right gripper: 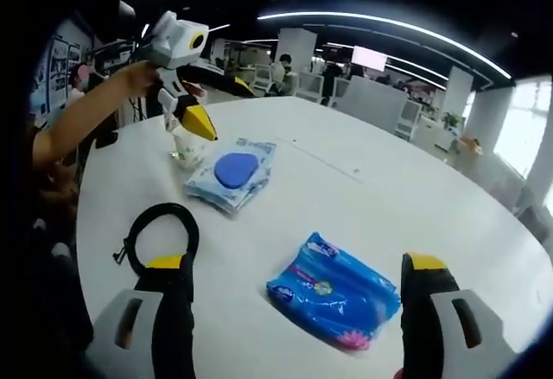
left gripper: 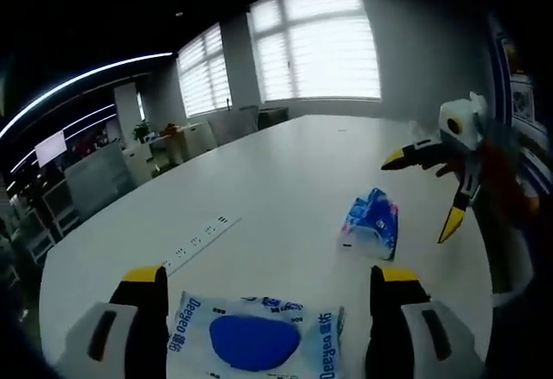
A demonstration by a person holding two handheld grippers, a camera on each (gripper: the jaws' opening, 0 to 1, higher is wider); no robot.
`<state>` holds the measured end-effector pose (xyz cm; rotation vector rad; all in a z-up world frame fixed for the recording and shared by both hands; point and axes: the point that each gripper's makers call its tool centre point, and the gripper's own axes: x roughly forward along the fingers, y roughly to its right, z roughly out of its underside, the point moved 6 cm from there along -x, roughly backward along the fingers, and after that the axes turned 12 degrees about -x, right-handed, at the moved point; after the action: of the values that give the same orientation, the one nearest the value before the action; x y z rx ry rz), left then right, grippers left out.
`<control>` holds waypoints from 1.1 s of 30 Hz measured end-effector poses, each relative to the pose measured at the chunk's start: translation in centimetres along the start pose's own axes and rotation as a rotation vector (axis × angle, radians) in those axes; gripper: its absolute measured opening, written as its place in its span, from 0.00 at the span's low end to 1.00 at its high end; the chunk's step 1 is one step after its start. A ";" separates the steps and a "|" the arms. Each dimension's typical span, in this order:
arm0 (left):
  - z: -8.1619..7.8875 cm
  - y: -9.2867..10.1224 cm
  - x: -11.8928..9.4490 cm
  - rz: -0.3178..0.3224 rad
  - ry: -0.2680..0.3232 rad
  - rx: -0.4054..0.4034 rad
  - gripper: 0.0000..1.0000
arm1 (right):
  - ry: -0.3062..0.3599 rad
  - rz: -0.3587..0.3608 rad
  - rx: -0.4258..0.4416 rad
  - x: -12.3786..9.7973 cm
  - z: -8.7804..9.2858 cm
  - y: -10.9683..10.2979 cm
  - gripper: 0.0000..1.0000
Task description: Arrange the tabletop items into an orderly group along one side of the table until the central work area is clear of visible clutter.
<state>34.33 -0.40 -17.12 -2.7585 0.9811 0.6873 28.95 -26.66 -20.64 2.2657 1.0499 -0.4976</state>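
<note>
Left gripper (left gripper: pixel 268 288) gapes wide over the wipes pack (left gripper: pixel 252 337), holding nothing. Right gripper (right gripper: pixel 294 280) gapes wide around the blue pack (right gripper: pixel 335 290), not touching. Black loop (right gripper: pixel 160 232) lies nearby. White table (left gripper: pixel 285 180), windows (left gripper: pixel 320 42) beyond.

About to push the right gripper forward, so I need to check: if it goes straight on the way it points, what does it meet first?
Most likely the blue tissue pack, lying on the table just ahead of the right gripper, between its open jaws. Depth is hard to judge, so it could pass just above the pack.
</note>
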 end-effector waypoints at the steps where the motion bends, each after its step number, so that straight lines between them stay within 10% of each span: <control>1: 0.0 -0.1 -0.2 -0.004 0.000 0.000 0.95 | 0.000 -0.002 -0.001 0.1 -0.1 -0.1 0.97; 33: 0.0 -5.4 -4.2 -0.092 -0.075 0.037 0.88 | 0.017 -0.083 -0.036 3.1 -2.6 -2.5 0.92</control>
<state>34.81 6.17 -15.33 -2.7054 0.8381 0.7442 29.10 -21.95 -21.26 2.2059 1.1559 -0.4897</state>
